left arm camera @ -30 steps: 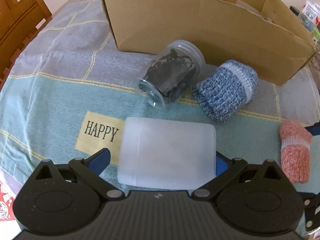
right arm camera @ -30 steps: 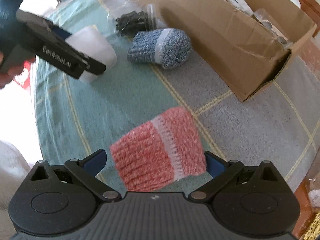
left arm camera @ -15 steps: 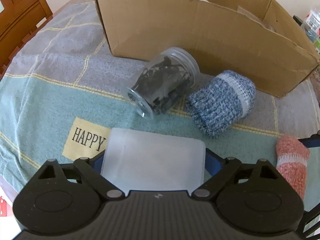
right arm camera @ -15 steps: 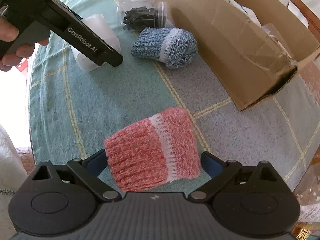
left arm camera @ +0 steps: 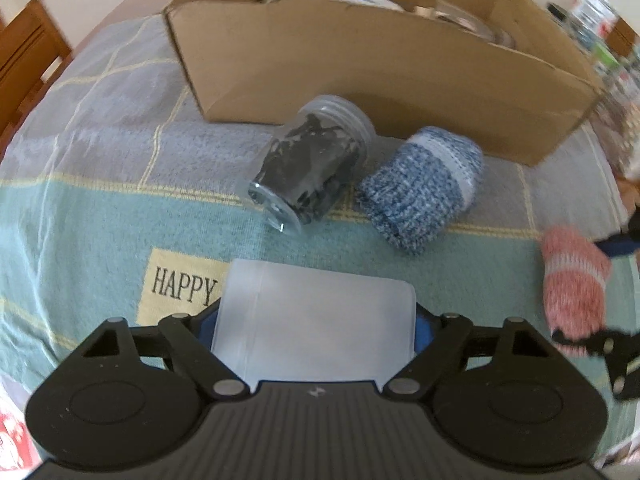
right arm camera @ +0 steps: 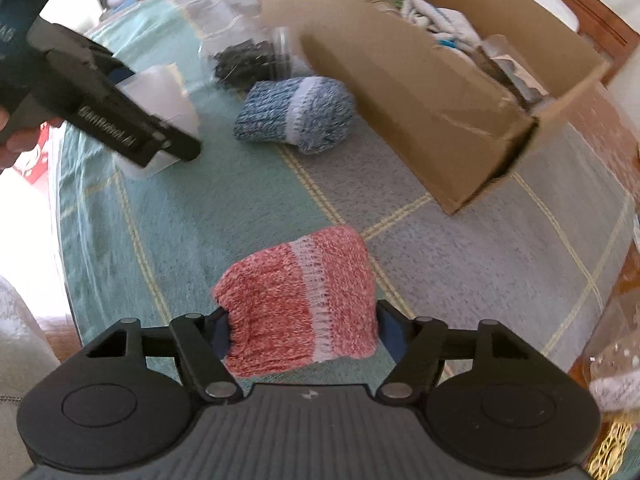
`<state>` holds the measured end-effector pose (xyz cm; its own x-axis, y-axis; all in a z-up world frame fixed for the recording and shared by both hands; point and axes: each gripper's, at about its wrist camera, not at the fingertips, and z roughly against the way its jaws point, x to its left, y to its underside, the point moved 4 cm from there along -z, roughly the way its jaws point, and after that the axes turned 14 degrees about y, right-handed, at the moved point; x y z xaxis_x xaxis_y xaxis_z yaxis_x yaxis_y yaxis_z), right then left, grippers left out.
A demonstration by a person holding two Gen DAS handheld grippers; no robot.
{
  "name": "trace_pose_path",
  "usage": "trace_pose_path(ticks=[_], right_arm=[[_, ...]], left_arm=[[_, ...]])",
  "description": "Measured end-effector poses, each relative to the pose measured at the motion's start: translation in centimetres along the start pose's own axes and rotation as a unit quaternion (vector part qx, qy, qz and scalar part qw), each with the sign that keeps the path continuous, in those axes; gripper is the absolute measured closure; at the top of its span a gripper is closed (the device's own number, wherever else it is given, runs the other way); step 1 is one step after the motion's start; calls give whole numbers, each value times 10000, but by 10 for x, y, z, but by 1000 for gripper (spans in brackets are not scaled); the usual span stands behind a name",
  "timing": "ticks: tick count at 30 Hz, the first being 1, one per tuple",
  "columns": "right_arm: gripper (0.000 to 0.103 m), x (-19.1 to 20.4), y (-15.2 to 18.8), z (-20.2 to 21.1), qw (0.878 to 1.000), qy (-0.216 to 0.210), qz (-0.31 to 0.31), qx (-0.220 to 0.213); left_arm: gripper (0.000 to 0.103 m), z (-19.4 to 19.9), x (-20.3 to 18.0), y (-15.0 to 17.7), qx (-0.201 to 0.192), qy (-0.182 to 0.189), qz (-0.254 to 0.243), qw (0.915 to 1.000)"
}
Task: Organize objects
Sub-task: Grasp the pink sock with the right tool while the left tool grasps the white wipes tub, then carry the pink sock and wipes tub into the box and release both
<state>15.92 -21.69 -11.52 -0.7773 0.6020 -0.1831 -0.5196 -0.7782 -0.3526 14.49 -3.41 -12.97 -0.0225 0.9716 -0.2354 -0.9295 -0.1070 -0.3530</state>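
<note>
Under everything you've got a teal and grey towelling tablecloth (left arm camera: 100,216) with thin yellow grid lines, and there's a cream patch (left arm camera: 180,290) sewn in that reads "HAPPY". A wooden chair (left arm camera: 24,52) sits off the far left corner of the table. Over on the far right there's a blurry bunch of bottles and jars (left arm camera: 600,20); you can't really tell what's what. Something red and white (left arm camera: 12,440) pokes in at the near left edge. From the right camera you can see bare reddish-brown tabletop (right arm camera: 616,128) past the cloth's edge, and a gold-patterned thing (right arm camera: 608,456) down in the corner.
</note>
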Motion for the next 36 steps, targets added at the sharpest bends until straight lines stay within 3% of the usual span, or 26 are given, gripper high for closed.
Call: trace_pose_path(ticks=[10,16,26,36], right_arm=[[29,-16,-18,33,9971,159,-743,-97],[29,-24,-43,61,9947,359,-885,-379],[28,-54,-97,87,9837,820,-1261,-984],[27,-84,-143,75,9742,1101,-1617,-1126]], left_arm=[[18,37,-13,-14,289,401,-1106,9926],[18,62,-15,-35,329,634,-1462,9867],[18,105,-14,-96,-150,739,-1912,9787],[18,106,-9,-154,-367,723,-2136,9735]])
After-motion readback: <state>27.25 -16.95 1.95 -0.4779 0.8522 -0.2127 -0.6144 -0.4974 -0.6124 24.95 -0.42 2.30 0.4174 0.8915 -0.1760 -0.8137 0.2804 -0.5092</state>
